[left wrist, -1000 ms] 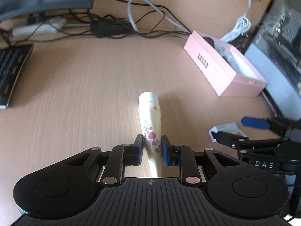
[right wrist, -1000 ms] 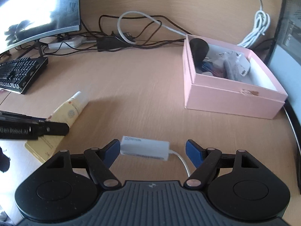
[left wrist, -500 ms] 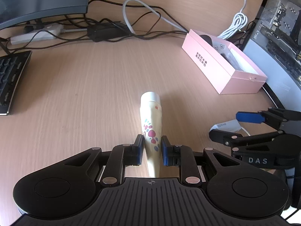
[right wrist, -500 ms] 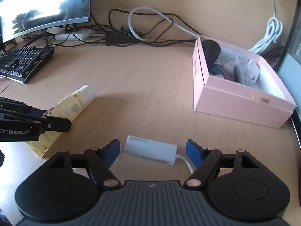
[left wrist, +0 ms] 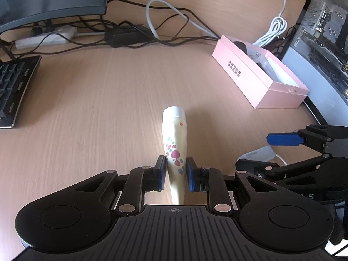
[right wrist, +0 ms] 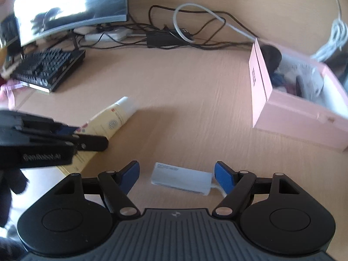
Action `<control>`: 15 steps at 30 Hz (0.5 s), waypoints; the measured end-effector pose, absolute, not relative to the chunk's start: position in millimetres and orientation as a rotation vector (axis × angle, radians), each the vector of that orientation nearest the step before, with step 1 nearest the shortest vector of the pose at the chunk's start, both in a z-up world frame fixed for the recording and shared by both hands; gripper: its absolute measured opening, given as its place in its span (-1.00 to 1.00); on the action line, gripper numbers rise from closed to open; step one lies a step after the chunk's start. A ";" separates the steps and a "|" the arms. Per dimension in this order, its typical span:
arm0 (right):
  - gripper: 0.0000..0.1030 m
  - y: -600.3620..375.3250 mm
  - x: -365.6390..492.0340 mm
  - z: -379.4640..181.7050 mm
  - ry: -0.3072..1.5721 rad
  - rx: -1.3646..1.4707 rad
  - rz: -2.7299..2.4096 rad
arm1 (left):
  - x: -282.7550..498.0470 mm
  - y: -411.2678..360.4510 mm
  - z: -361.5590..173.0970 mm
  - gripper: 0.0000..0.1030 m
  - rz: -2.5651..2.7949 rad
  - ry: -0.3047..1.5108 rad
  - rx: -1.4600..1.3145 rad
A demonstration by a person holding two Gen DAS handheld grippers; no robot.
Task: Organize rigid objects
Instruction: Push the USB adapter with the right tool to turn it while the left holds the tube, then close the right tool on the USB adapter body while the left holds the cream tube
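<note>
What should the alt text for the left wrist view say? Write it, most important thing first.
The left gripper is shut on a cream tube with pink spots, cap pointing away over a wooden desk. An open pink box holding items sits at right, the open right gripper hovers over a white adapter, and a keyboard, monitor and cables line the back.

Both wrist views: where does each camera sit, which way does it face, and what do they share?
Left wrist: on the left gripper, facing down over the desk; its fingers clamp a cream tube; right gripper alongside.
Right wrist: on the right gripper, open around a white adapter; left gripper at left.
Shared: tube, adapter, pink box, keyboard.
</note>
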State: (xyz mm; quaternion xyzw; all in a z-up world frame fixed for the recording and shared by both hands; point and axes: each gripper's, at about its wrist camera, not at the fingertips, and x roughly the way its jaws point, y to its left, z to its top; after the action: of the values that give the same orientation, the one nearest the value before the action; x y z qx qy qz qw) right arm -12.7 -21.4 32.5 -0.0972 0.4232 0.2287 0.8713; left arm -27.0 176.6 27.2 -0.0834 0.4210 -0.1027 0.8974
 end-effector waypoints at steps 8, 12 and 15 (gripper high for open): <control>0.50 -20.1 -1.0 26.8 0.932 -0.167 0.489 | -28.2 175.9 27.5 -0.55 -0.200 0.869 -0.173; 0.38 -14.4 -9.8 28.7 0.890 -0.188 0.475 | -28.3 175.1 27.7 -0.55 -0.196 0.868 -0.173; 0.16 -16.7 -10.3 28.8 0.895 -0.203 0.468 | -29.4 175.1 27.5 -0.55 -0.195 0.864 -0.174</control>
State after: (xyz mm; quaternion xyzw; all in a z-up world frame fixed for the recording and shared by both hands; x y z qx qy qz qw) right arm -10.3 -16.7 28.8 -0.0973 0.4280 0.2240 0.8702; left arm -29.4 175.1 27.5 -0.0839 0.4175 -0.0943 0.8999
